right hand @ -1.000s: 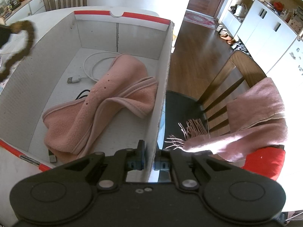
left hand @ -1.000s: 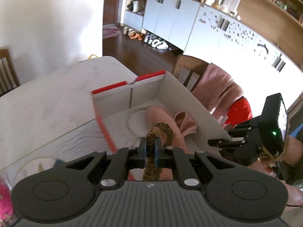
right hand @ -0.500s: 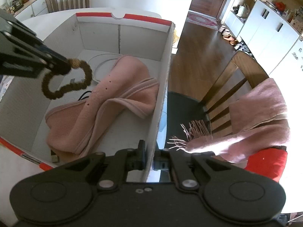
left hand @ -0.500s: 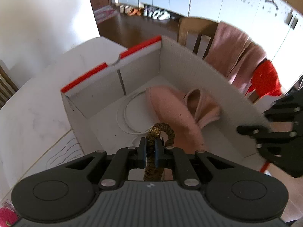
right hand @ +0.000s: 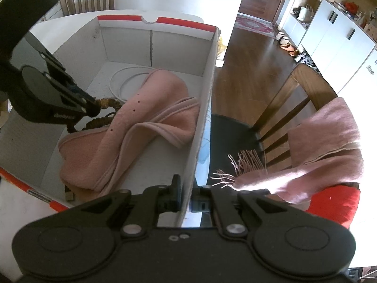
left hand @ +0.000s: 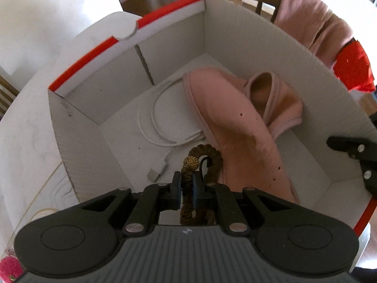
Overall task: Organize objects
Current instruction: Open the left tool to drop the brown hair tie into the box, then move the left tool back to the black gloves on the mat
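Note:
My left gripper (left hand: pixel 186 184) is shut on a brown braided bracelet (left hand: pixel 207 155) with a gold bead and holds it low inside the white cardboard box (left hand: pixel 259 30), beside a pink cloth (left hand: pixel 235 118). The bracelet (right hand: pixel 107 102) and the left gripper (right hand: pixel 93 108) also show in the right wrist view. My right gripper (right hand: pixel 186 193) is shut on the box's right wall (right hand: pixel 202 118). A white USB cable (left hand: pixel 160 129) lies coiled on the box floor.
The box stands on a white table (left hand: pixel 30 122). A wooden chair (right hand: pixel 289 108) with a pink scarf (right hand: pixel 329 141) and a red item (right hand: pixel 334 205) stands to the right of the box. A pink object (left hand: pixel 9 267) lies at the table's near left.
My left gripper has moved over the box wall and down into the box with the bracelet. My right gripper has kept its hold on the box wall.

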